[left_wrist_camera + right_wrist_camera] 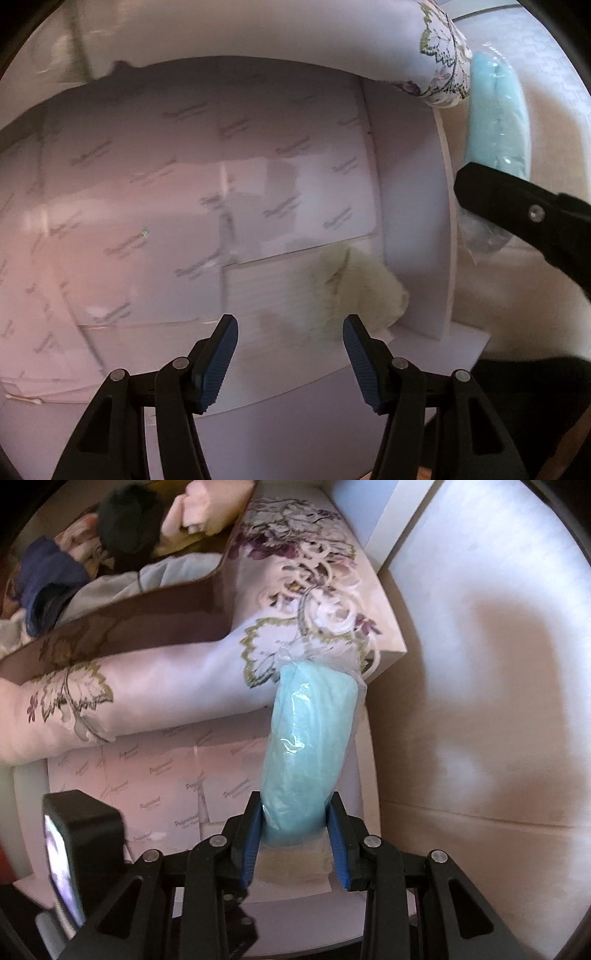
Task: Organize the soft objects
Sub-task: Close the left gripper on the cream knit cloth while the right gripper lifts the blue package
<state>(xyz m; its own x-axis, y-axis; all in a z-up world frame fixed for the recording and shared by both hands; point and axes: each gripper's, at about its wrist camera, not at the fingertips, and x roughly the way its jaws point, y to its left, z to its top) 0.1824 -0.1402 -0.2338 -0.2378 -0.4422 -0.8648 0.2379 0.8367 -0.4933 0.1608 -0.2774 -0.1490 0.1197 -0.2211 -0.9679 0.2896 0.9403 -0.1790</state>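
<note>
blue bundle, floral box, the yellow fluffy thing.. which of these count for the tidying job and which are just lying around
Part of the job:
- blue bundle in clear plastic, clamped in the right gripper
- floral box holding a pile of soft items
- yellow fluffy thing ahead of the open left gripper

Just lying about:
- printed paper liner
- white divider

White paper printed with a repeated grey script logo, laid in overlapping sheets with visible seams and lining the bottom of a white box. Upright white board wall standing along the right edge of that paper in the left wrist view. Just past the wall, a pale beige surface, softly shadowed and faintly creased.
</note>
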